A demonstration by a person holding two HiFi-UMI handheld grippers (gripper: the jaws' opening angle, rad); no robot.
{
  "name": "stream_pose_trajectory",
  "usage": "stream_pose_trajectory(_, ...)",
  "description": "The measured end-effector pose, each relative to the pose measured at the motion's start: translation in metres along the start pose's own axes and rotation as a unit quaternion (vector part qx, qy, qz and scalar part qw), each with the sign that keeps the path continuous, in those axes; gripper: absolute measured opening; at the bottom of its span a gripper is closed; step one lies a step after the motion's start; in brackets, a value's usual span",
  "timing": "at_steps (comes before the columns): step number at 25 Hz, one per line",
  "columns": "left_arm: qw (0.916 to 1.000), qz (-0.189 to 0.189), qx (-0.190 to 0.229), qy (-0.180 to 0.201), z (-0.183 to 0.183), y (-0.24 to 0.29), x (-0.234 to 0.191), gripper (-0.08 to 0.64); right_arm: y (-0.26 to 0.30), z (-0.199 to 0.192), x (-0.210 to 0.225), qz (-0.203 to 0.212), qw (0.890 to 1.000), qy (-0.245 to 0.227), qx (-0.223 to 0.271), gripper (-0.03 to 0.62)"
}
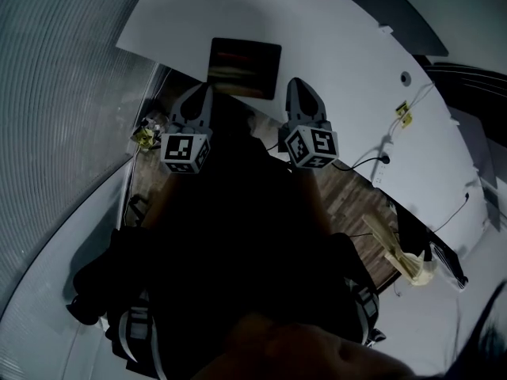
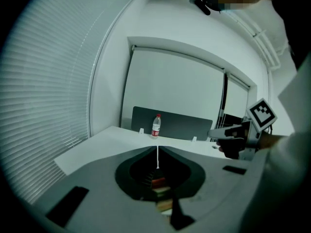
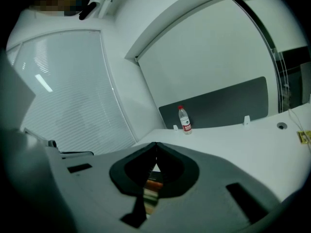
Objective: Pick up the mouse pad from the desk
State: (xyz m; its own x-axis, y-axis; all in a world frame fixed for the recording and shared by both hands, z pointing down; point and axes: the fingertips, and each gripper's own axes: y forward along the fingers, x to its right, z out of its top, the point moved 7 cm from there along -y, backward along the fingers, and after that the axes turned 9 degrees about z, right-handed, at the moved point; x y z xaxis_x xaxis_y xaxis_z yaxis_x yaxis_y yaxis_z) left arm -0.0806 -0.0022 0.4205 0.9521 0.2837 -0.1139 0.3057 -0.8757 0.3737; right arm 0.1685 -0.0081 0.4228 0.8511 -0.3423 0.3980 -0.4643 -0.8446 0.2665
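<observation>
The mouse pad is a dark rectangle with reddish and tan bands, lying flat on the white desk. My left gripper hovers just short of the pad's near left corner, jaws shut and empty. My right gripper hangs beside the pad's near right corner, also shut with nothing held. In the left gripper view the shut jaws meet above a glimpse of the pad. The right gripper view shows its jaws closed, with the pad showing beneath them.
A water bottle stands at the far desk edge before a grey partition. Cables and a yellow tag lie on the desk's right part. Window blinds run along the left. The desk's near edge meets wooden floor.
</observation>
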Motion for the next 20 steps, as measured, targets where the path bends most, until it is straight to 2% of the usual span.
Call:
stream_pose_trajectory(4,0.9996,-0.009,-0.025,0.006,-0.012,0.018,-0.016,0.006,0.021,-0.004,0.000,-0.005,1.000,0.010,-0.006,0.000)
stream_pose_trajectory(9,0.9961,-0.034,-0.081,0.002,-0.032,0.051,-0.035,0.006,0.049,-0.015,0.002,-0.006,0.999,0.009,-0.032,0.000)
stream_pose_trajectory(14,0.9936,-0.029,-0.109,-0.002,-0.043,0.078,-0.051,0.009,0.071,-0.033,0.012,-0.019,0.998,0.024,-0.060,0.002)
stream_pose_trajectory(15,0.9928,-0.031,-0.116,-0.004,-0.045,0.083,-0.054,0.017,0.075,-0.036,0.014,-0.023,0.997,0.025,-0.065,0.002)
stream_pose_trajectory(18,0.9886,-0.046,-0.143,-0.009,-0.055,0.101,-0.057,0.131,0.089,-0.044,0.020,-0.029,0.996,0.030,-0.078,0.002)
stream_pose_trajectory(20,0.9852,-0.054,-0.162,-0.007,-0.063,0.111,-0.058,0.166,0.096,-0.050,0.024,-0.033,0.995,0.030,-0.090,0.014)
